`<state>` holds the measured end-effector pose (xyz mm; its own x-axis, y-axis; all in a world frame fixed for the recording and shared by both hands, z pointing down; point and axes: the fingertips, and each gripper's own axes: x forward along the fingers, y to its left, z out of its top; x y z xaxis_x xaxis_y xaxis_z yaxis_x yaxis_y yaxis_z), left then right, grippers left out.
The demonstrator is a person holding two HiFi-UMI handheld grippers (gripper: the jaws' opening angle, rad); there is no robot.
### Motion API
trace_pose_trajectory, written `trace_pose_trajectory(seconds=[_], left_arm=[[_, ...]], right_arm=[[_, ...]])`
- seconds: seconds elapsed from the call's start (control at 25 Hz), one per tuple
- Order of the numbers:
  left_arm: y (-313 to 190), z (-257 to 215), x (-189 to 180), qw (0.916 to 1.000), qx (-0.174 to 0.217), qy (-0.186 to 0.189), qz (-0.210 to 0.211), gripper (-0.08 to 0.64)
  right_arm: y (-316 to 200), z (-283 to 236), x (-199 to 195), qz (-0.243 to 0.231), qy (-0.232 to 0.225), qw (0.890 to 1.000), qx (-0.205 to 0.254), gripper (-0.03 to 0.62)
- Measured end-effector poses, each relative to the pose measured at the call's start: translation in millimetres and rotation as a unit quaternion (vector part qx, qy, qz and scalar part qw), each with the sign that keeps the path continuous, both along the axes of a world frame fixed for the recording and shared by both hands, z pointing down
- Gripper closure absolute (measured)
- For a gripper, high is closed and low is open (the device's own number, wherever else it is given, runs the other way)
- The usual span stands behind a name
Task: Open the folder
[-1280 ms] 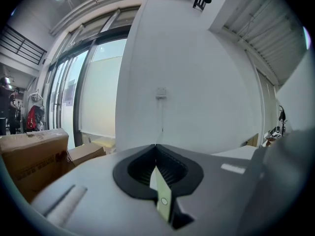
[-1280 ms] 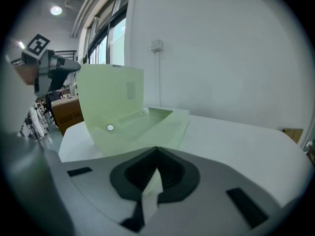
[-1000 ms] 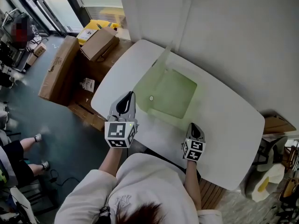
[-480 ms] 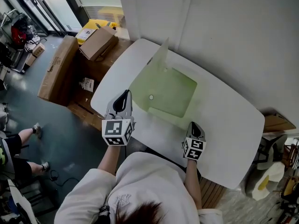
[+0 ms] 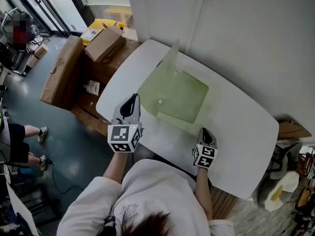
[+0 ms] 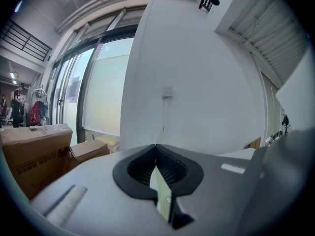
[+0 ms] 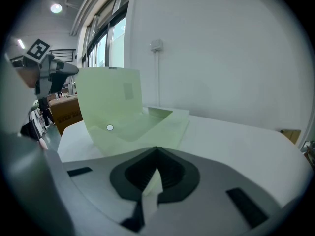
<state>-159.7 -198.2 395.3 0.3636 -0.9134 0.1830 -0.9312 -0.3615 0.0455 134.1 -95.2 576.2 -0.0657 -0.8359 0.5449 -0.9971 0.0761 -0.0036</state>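
Observation:
A pale green translucent folder (image 5: 184, 100) lies on the white table (image 5: 241, 132), near the wall. Its front cover (image 5: 157, 80) stands raised on the left side, with a round snap (image 5: 160, 101) on it. My left gripper (image 5: 134, 98) is shut on the cover's near edge, which shows edge-on as a thin green sheet (image 6: 162, 191) between the left gripper's (image 6: 156, 147) pads. My right gripper (image 5: 204, 131) is shut on the folder's lower sheet (image 7: 150, 188) at the near corner. In the right gripper view the right gripper (image 7: 156, 150) faces the upright cover (image 7: 110, 100).
Cardboard boxes (image 5: 64, 70) stand on the floor past the table's left edge. The wall (image 5: 246, 43) runs close behind the folder. A person's legs (image 5: 22, 141) show at the far left. A wooden piece (image 5: 290, 130) sits at the table's right end.
The left gripper has shifted slightly left with the cover, which now stands a little steeper. The right gripper has stayed put. The person at the far left has moved.

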Motion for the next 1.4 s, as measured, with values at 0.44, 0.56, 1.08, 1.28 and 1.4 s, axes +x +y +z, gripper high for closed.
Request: trace_pose_trajectory(seconds=[0.44, 0.56, 1.08, 1.28, 1.4], left_arm=[[1, 0, 2, 1.0000, 0.002, 0.007, 0.004, 0.551], [3, -1, 5, 0.9999, 0.004, 0.009, 0.009, 0.551], [24, -10, 46, 0.9948, 0.030, 0.027, 0.093, 0.551], [49, -4, 95, 0.9849, 0.041, 0.011, 0.168, 0.549], [59, 1, 121, 0.9793, 0.042, -0.005, 0.198, 0.549]], right_arm=[[0, 0, 0, 0.000, 0.002, 1.000, -0.001, 0.586], [1, 0, 0, -0.001, 0.002, 1.000, -0.001, 0.586], [-1, -1, 0, -0.010, -0.003, 1.000, 0.000, 0.586], [-1, 2, -3, -0.037, 0.002, 0.999, -0.015, 0.586], [0, -5, -6, -0.062, 0.003, 0.998, -0.019, 0.586]])
